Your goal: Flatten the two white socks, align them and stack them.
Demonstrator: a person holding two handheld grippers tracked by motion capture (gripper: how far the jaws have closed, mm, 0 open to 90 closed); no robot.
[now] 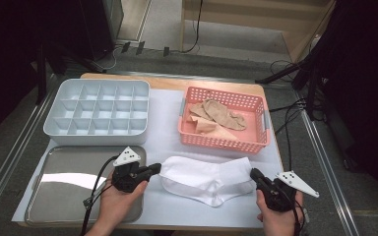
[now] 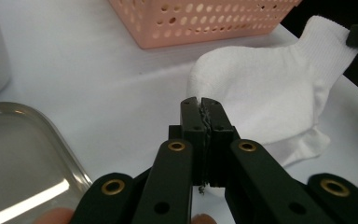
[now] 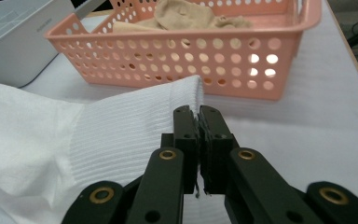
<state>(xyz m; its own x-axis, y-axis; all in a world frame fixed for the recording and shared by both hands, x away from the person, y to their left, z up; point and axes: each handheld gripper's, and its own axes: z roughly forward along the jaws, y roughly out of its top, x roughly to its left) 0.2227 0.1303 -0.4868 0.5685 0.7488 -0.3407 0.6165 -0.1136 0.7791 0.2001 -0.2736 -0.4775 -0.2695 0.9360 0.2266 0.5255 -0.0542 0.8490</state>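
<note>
White sock (image 1: 204, 179) held across the table between two grippers — left gripper (image 1: 155, 169) clamped on its toe end, right gripper (image 1: 254, 175) on its ribbed cuff — near the pink basket (image 1: 224, 142).

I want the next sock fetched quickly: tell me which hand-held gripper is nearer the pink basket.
Right. The right hand-held gripper sits just below the pink basket at its right corner; the left hand-held gripper lies further off, below and to the left.
</note>
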